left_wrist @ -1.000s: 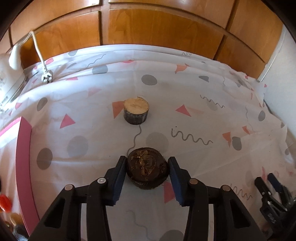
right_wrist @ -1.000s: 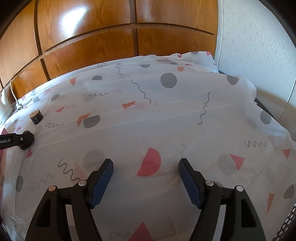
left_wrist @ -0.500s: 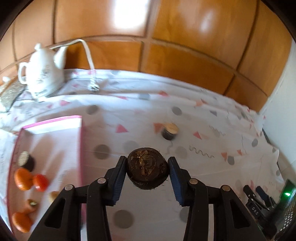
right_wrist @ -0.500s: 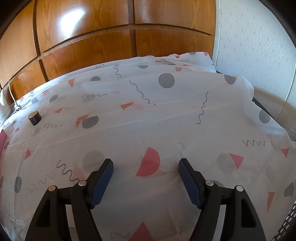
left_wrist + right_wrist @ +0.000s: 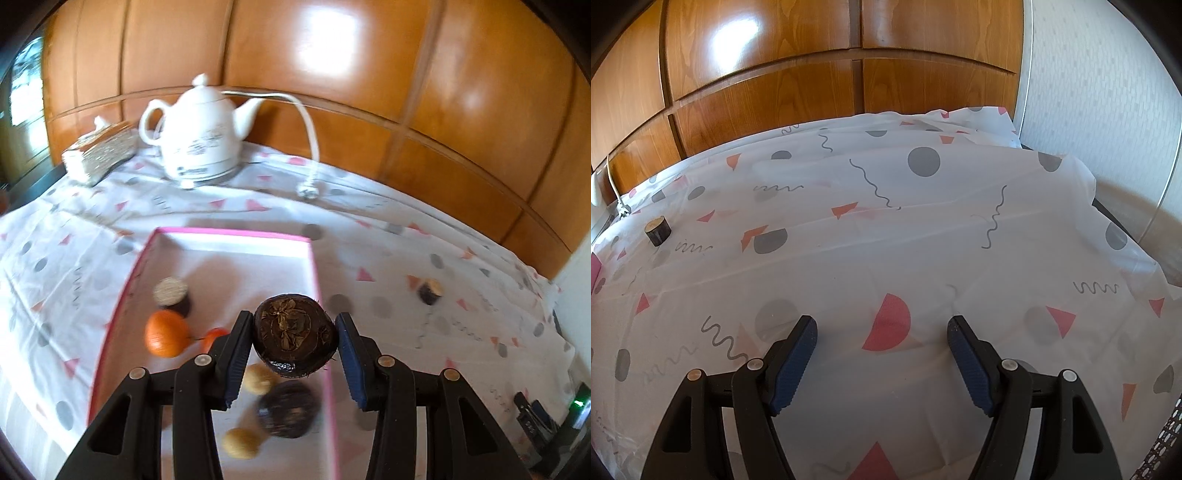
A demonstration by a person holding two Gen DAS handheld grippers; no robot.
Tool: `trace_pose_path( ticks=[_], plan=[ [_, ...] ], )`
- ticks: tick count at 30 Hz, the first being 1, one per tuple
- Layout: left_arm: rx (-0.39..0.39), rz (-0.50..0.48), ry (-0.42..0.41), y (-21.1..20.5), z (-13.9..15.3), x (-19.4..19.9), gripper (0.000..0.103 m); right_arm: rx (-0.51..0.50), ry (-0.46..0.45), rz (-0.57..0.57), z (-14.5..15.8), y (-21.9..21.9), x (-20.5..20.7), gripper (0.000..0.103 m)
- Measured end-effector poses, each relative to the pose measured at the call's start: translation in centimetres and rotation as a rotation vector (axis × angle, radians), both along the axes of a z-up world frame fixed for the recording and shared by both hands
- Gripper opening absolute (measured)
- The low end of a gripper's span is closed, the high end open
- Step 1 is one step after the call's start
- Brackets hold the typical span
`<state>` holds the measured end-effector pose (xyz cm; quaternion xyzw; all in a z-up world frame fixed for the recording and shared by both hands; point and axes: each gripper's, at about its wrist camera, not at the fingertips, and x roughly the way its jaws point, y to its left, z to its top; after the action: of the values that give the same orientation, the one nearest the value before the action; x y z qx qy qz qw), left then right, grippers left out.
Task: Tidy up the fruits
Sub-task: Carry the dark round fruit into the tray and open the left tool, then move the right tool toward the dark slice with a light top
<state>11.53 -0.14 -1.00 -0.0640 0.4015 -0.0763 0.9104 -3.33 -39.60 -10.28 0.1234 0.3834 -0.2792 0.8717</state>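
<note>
six pieces of fruit are already lying in the shallow pink-rimmed white tray [image 5: 236, 233] on the patterned white tablecloth [image 5: 388, 258]: a round orange fruit [image 5: 166, 333], a small red fruit [image 5: 213, 336] just beside it, a dark cut piece with a pale top face [image 5: 171, 295] behind those, two small tan round fruits [image 5: 258, 378] [image 5: 241, 442] nearer the front, and a large dark brown round fruit [image 5: 288, 409] by the right rim. a seventh is on its way, by my reckoning: the left gripper [image 5: 294, 339] is clamping a dark brown round fruit with a dried flower-like top [image 5: 295, 332] between its blue pads, both pads pressing its sides, and is holding it in the air above the tray's right edge, not yet set down. one more dark stubby piece with a pale cut top [image 5: 429, 291] is sitting out on the cloth, well apart from the tray to its right; the right wrist view shows it too, far off at the left [image 5: 657, 230]. the right gripper [image 5: 882, 332] is hanging over bare cloth with its fingers spread wide and nothing between them. so the job is looking mostly done: this fruit is needing to go down, and the stray piece is waiting to be fetched. a white ceramic teapot [image 5: 199, 129] is standing behind the tray.
</note>
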Motion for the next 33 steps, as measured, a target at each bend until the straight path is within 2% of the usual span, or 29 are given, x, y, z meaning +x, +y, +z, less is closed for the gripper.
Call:
trace_pose_path(
  ticks=[11, 16, 24, 33],
  plan=[
    [0.008, 0.079, 0.035, 3.4, -1.7, -0.5, 0.046, -0.009, 0.004, -0.002, 0.1, 0.1, -0.1, 0.074],
    [0.009, 0.092, 0.021, 4.0, -1.6, -1.1, 0.050, -0.012, 0.005, -0.002, 0.1, 0.2, -0.1, 0.074],
    [-0.004, 0.093, 0.003, 4.6, -0.8, -2.5, 0.050, -0.016, 0.006, -0.004, 0.1, 0.3, -0.2, 0.074],
    [-0.032, 0.097, 0.012, 5.1, -0.8, -4.1, 0.054, -0.017, 0.006, -0.004, 0.1, 0.3, -0.2, 0.074]
  ],
)
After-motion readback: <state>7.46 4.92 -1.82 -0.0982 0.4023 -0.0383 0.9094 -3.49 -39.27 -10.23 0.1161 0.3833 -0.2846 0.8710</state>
